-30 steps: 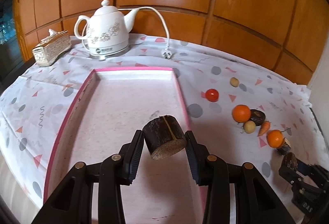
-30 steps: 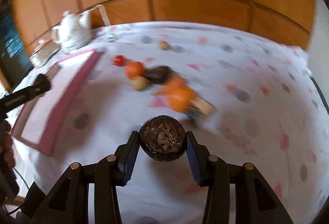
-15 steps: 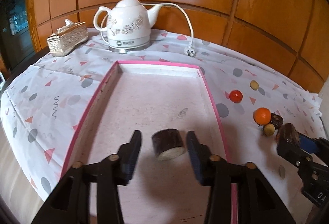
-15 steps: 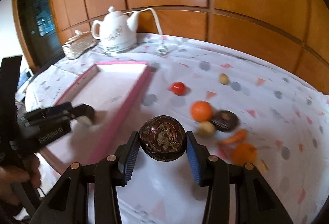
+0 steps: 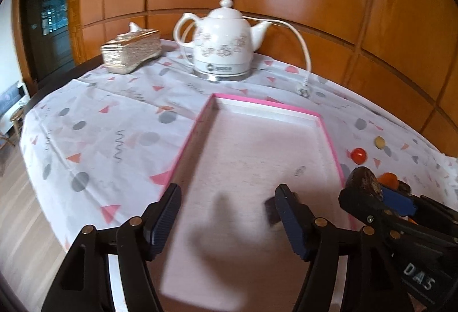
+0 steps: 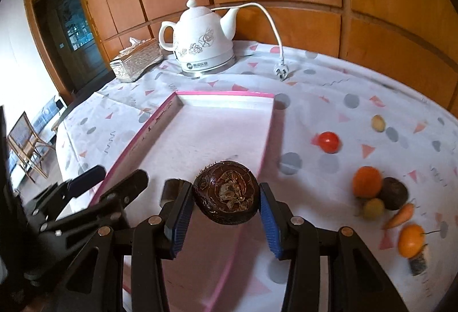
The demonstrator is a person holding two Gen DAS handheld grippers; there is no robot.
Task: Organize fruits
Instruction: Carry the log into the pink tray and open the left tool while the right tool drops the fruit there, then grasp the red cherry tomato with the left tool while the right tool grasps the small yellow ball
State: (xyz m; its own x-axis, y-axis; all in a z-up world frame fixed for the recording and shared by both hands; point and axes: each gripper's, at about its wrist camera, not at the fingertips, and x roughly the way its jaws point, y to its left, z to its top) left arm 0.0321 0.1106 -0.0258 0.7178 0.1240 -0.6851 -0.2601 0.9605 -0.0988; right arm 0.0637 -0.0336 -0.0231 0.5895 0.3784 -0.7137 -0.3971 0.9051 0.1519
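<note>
Pink-rimmed and shallow, the tray (image 5: 267, 157) lies on the table (image 5: 94, 137) under a white cloth with grey dots and red triangles, its far end toward the white kettle (image 5: 223, 47) and the tissue box (image 5: 131, 49) at the table's back edge. The left hand-held gripper (image 5: 229, 214) hangs over the tray's near end; its jaws have just been opening and stand wide apart with nothing between them. The dark cut piece (image 5: 270, 210) lies on the tray floor, mostly hidden behind that gripper's right finger. The right hand-held gripper (image 6: 224, 210) is closed on a dark brown round taro (image 6: 226, 191), pads pressing both sides, above the tray's right rim. Toward the table's right edge lie a red tomato (image 6: 329, 141), two oranges (image 6: 367, 181), a small carrot (image 6: 400, 216) and other small pieces.
</note>
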